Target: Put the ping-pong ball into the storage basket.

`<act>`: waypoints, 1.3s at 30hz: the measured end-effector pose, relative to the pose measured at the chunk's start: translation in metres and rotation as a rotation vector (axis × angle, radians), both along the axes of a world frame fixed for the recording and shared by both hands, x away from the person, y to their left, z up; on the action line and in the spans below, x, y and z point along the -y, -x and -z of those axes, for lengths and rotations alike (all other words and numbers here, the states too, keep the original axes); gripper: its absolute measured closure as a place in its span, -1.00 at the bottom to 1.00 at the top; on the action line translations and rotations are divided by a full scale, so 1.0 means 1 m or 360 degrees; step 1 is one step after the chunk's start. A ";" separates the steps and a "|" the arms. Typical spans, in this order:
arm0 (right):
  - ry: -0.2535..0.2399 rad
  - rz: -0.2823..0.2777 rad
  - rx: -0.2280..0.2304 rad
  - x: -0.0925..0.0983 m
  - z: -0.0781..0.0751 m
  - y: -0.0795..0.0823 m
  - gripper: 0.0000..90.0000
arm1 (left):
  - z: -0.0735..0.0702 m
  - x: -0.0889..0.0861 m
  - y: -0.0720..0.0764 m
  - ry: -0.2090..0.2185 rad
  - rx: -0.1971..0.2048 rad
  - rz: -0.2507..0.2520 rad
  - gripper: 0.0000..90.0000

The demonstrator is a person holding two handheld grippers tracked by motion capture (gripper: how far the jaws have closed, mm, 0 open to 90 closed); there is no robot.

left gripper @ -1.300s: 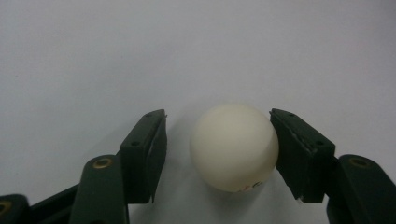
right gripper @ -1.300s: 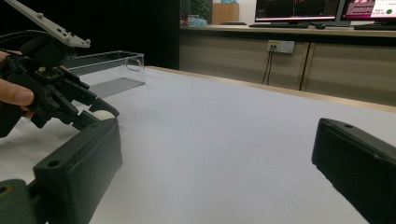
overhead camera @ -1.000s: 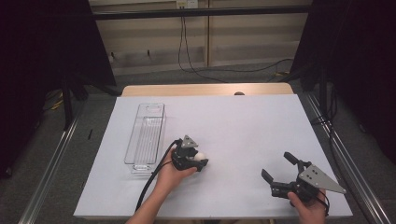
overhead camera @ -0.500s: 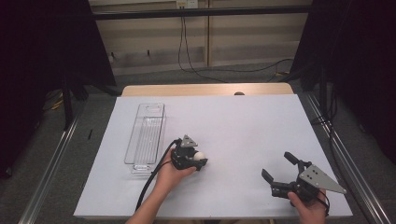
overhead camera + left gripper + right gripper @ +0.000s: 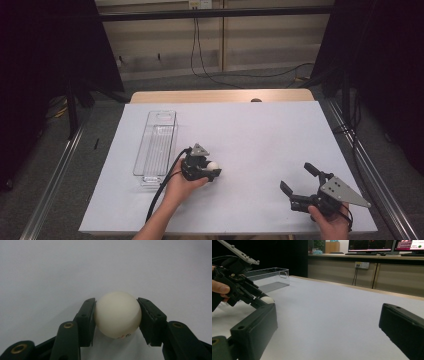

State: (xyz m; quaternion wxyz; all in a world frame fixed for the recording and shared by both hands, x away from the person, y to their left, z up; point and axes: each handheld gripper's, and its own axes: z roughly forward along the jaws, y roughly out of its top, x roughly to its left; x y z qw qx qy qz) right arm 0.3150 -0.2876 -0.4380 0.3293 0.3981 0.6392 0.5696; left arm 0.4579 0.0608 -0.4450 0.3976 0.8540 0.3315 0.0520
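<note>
cream-white ball (image 5: 117, 314) with small red and black marks, black left gripper (image 5: 209, 172), clear plastic tray (image 5: 155, 145), white table (image 5: 260, 135).

The ball (image 5: 117, 314) looks smooth, matt cream plastic. The bin (image 5: 156, 145) is clear glossy plastic; the table (image 5: 260, 130) cover is matt white.

A lab-like recording room — black curtains (image 5: 45, 75) flank the white-covered surface (image 5: 260, 135), cables (image 5: 210, 60) trail along the wall, and monitors (image 5: 372, 245) glow behind.
</note>
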 end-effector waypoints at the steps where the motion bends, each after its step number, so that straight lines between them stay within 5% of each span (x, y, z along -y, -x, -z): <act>1: 0.0003 0.0000 0.0004 0.000 0.000 0.000 -0.97 | -0.001 -0.001 0.000 -0.0014 -0.0009 0.0008 0.13; 39: -0.0004 -0.0006 0.0001 -0.001 0.001 -0.001 -0.97 | -0.020 -0.013 0.000 0.0029 -0.0023 -0.0009 0.13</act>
